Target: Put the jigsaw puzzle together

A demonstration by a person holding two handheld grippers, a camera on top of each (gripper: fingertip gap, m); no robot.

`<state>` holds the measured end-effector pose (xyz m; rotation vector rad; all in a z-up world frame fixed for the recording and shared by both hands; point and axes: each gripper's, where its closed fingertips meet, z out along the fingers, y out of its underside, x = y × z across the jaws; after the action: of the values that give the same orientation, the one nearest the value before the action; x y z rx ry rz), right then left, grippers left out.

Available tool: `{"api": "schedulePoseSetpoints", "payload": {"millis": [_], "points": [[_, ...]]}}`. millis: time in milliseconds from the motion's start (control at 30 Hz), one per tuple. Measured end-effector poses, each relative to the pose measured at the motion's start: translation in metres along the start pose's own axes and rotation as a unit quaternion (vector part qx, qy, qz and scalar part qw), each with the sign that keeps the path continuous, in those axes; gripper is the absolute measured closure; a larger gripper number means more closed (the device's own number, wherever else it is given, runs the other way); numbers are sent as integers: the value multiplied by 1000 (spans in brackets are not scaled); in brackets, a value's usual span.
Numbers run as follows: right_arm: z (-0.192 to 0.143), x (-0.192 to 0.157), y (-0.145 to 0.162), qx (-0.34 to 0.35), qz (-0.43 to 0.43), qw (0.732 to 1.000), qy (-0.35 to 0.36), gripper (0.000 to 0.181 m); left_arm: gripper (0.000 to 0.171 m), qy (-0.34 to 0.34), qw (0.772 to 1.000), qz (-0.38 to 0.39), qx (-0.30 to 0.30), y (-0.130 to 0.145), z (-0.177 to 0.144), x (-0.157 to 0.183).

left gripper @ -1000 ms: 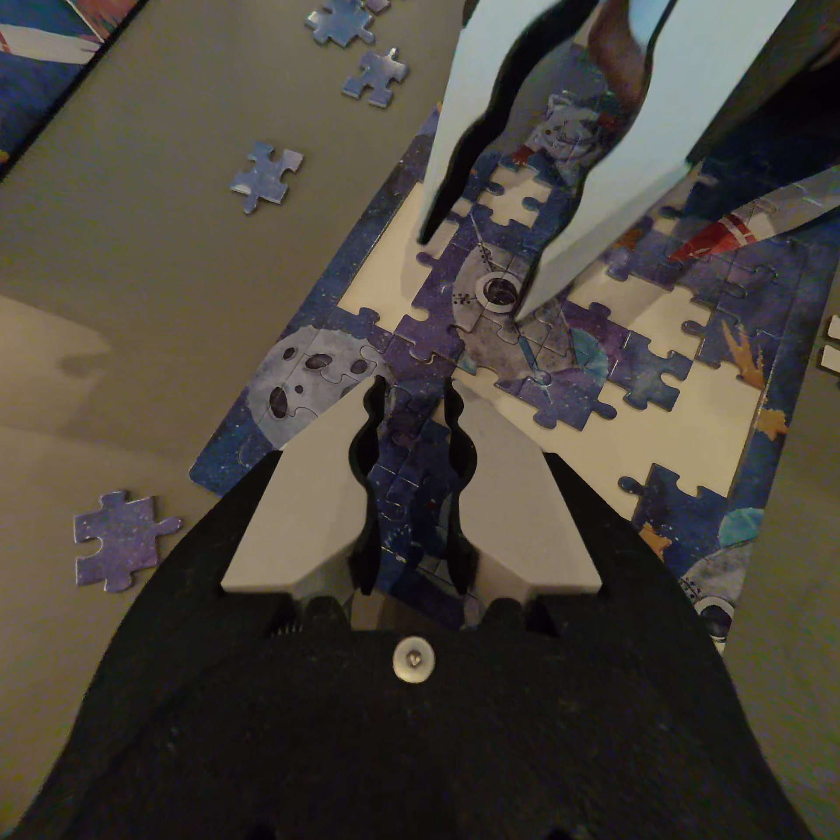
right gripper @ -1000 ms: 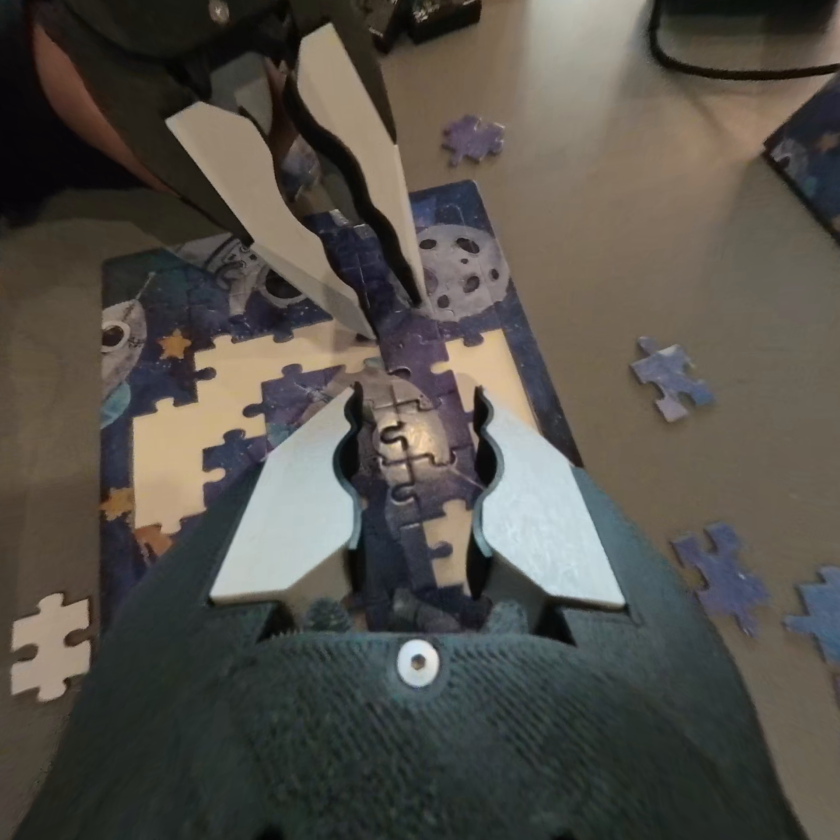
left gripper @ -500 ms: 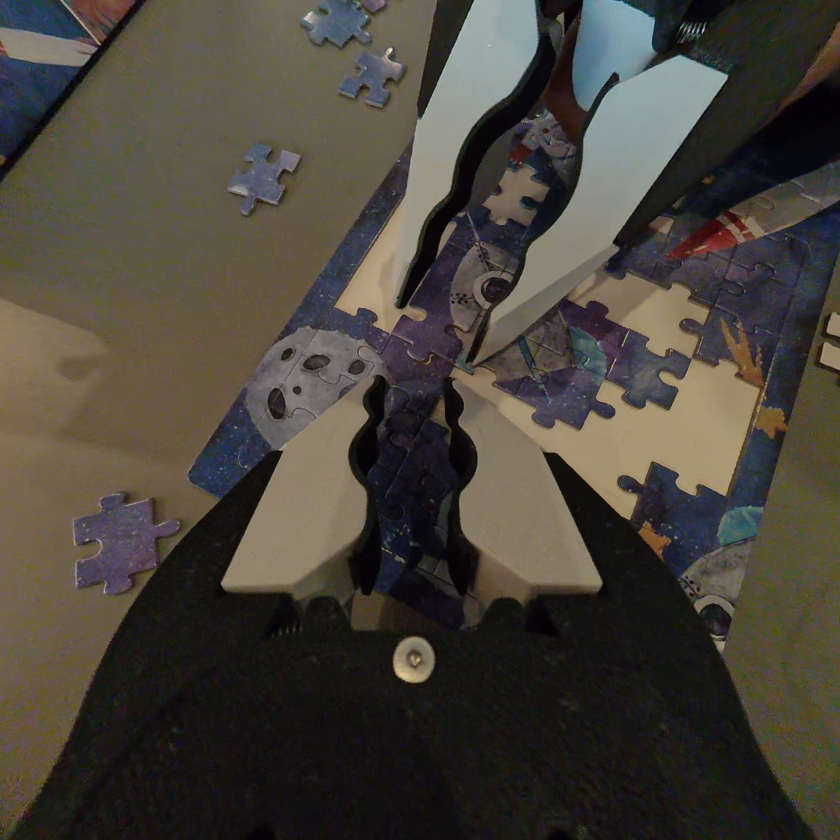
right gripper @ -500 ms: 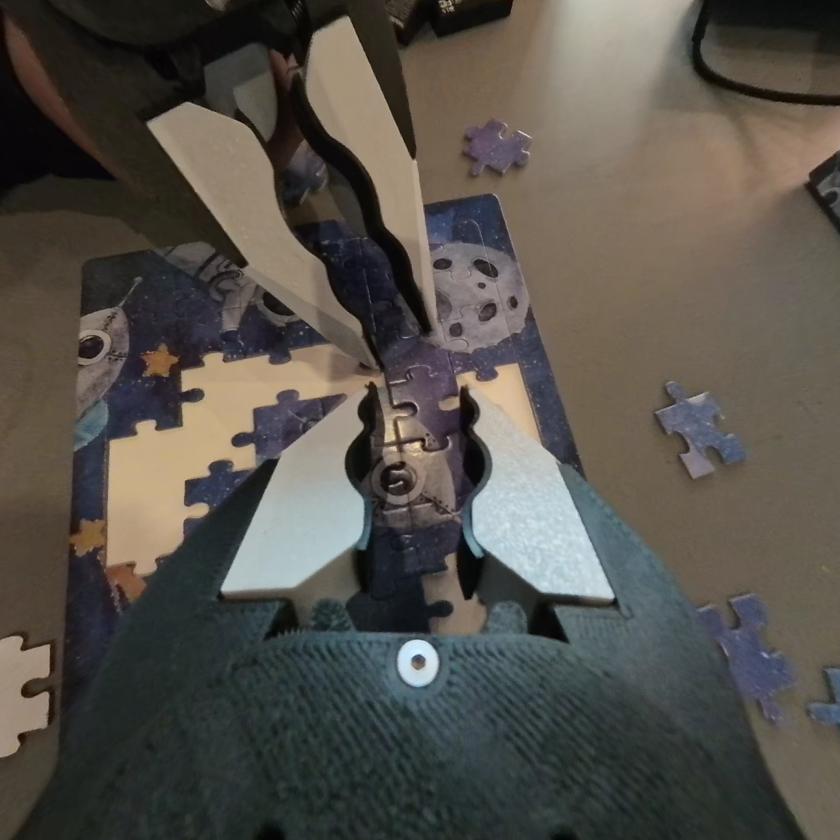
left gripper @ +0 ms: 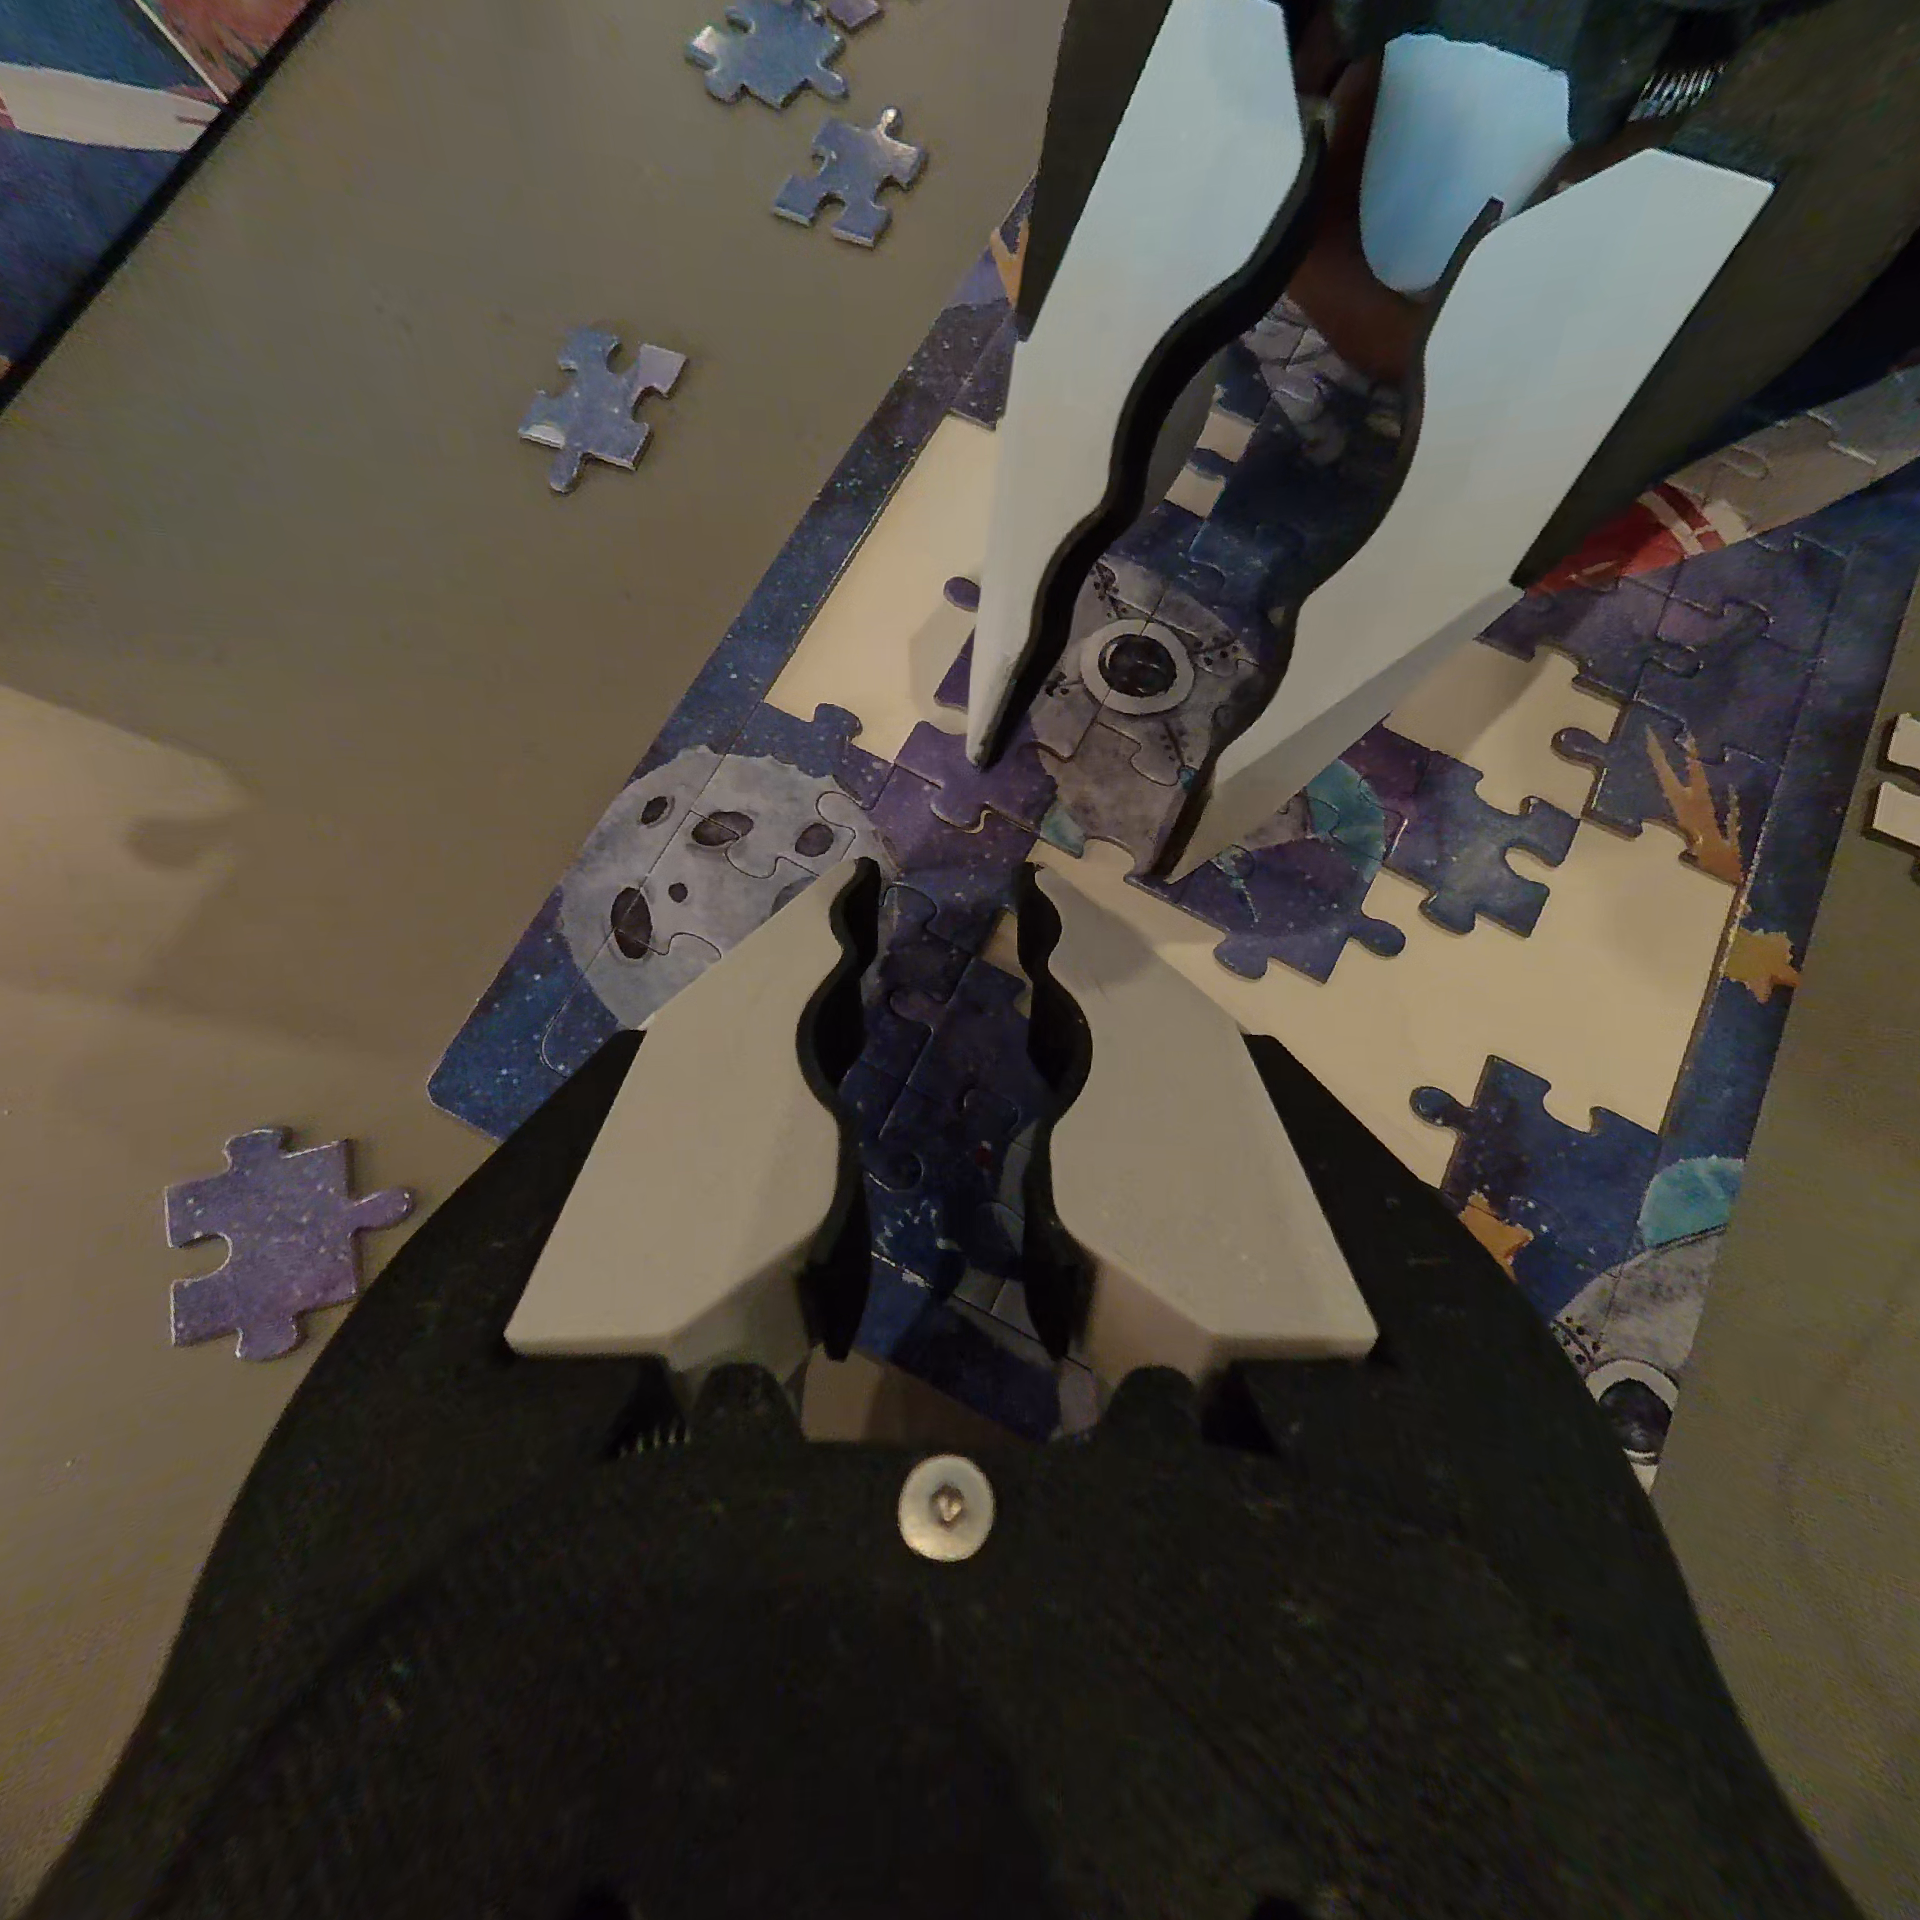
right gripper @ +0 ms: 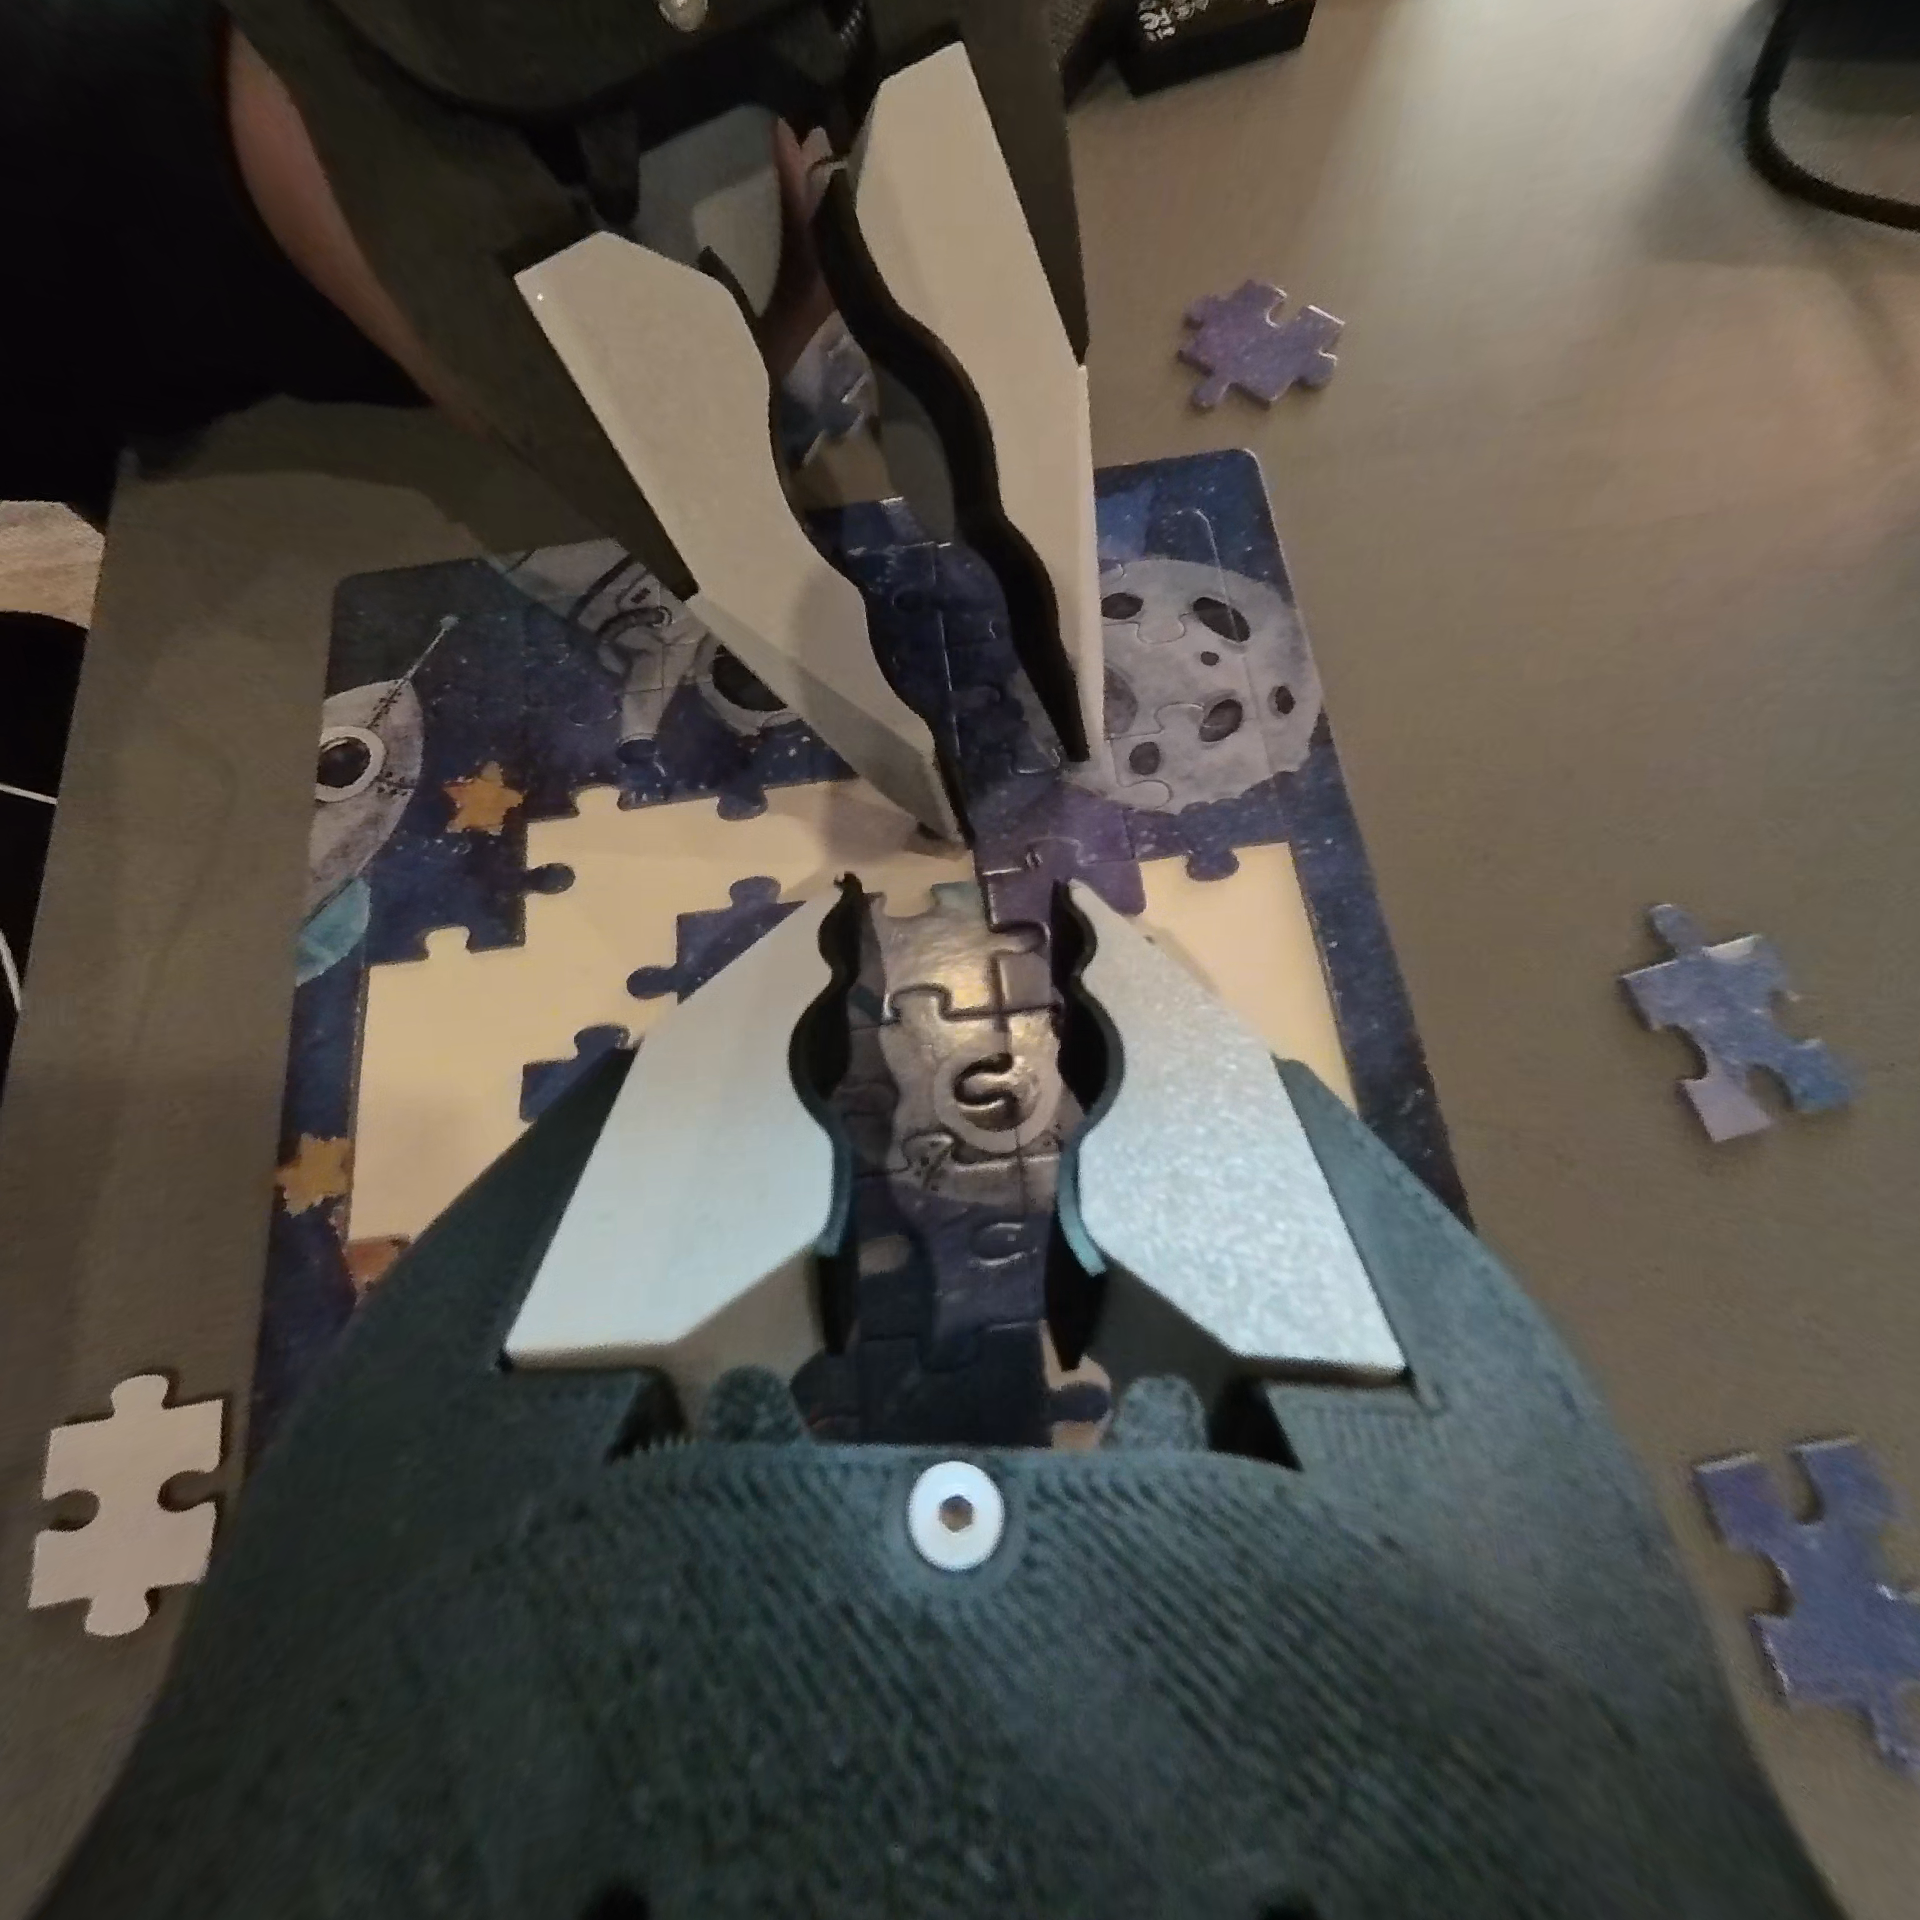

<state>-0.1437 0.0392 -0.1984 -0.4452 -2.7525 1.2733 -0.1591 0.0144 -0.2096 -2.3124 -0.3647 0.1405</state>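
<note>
A space-themed jigsaw puzzle [left gripper: 707, 862] lies partly assembled on its board, with cream bare backing [left gripper: 1558, 935] showing in the gaps; it also shows in the right wrist view [right gripper: 1205, 675]. My left gripper [left gripper: 943, 883] is open and empty, its tips at the dark blue pieces beside the grey moon. My right gripper [left gripper: 1081, 810] comes in from the far side, open and empty, tips down on either side of the grey spaceship pieces [left gripper: 1132, 665]. In the right wrist view my right gripper [right gripper: 954, 894] straddles those pieces, and the left gripper [right gripper: 1008, 795] stands just beyond it.
Loose blue pieces lie on the grey table left of the board [left gripper: 281, 1247], [left gripper: 603, 410], [left gripper: 852, 177]. In the right wrist view more lie to the right [right gripper: 1735, 1023], [right gripper: 1839, 1579], and a white face-down piece [right gripper: 125, 1496]. A picture box [left gripper: 83, 104] and a black cable [right gripper: 1818, 156] lie at the edges.
My right gripper has moved along the assembled strip toward my left gripper, and its tips now stand close to the left one's. The left gripper has stayed put.
</note>
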Motion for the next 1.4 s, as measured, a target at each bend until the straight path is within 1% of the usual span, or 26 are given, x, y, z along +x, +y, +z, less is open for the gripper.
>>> {"api": "schedulePoseSetpoints", "payload": {"millis": [567,633,733,900,967,1067,1100,1167,1200,1300,1400], "points": [[-3,-3,3,-2,-7,1000,4,149,146,-1,1000,1,0,0,0,0],[-3,-4,1,4,3,1000,-2,143,146,-1,1000,1,0,0,0,0],[-6,5,-1,16,14,1000,12,134,146,-1,1000,3,0,0,0,0],[-1,15,6,-11,7,999,32,124,147,-3,1000,9,-1,0,1,2],[2,12,4,-10,8,1000,18,125,147,-6,1000,15,-2,0,1,2],[2,11,4,-16,2,1000,13,134,148,-9,1000,20,-3,0,2,3],[2,11,4,-17,2,1000,13,138,148,-8,1000,19,-3,0,2,3],[0,11,5,-19,5,1000,11,152,148,-8,1000,19,-3,0,2,3],[0,12,5,-18,11,1000,12,155,148,-8,1000,19,-3,0,2,3],[0,17,7,-15,20,1000,16,161,148,-9,1000,19,-3,0,2,3],[0,18,7,-16,21,999,18,161,148,-9,1000,20,-3,0,2,3]]}}
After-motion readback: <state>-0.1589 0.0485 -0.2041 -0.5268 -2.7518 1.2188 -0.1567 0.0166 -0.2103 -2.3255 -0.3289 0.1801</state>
